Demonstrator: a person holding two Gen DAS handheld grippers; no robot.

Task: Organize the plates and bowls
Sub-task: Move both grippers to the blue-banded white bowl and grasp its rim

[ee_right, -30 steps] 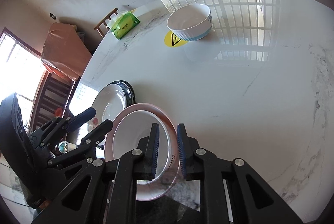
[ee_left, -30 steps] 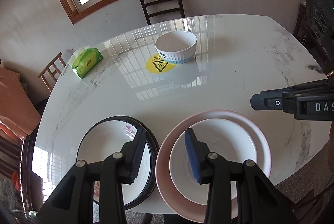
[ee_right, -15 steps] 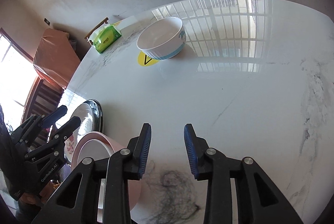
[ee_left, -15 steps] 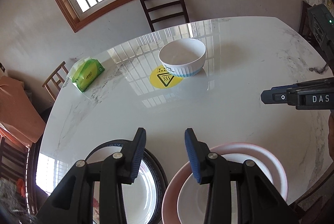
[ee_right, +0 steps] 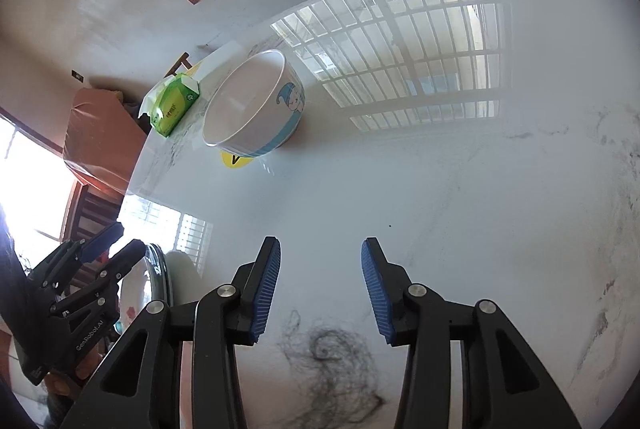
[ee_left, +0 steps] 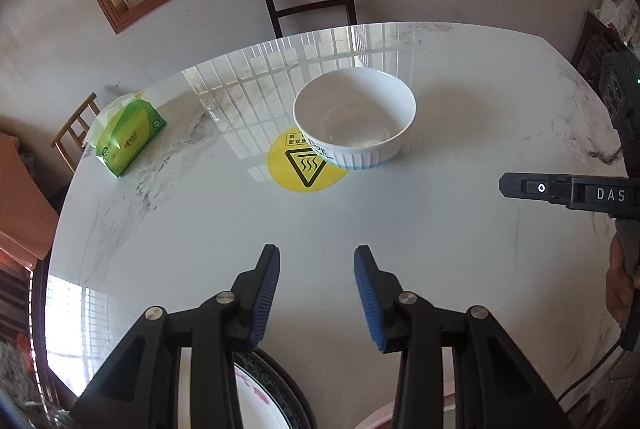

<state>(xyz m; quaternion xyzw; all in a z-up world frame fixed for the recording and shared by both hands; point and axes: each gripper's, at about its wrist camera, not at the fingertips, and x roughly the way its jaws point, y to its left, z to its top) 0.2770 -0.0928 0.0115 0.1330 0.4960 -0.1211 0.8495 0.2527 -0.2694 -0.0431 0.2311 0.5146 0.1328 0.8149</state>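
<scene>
- The left claw (ee_left: 316,287) hangs over the marble surface (ee_left: 460,229), its blue pads apart, with nothing between them.
- The right claw (ee_right: 320,287) is also spread wide and empty above the same surface.
- A white bowl (ee_left: 354,117) with a blue base stands far across the surface, half covering a yellow warning sticker (ee_left: 300,165).
- A black-rimmed plate (ee_left: 264,393) lies at the near edge, under the left claw.
- A green tissue pack (ee_left: 126,135) lies well to the left of the bowl.
</scene>
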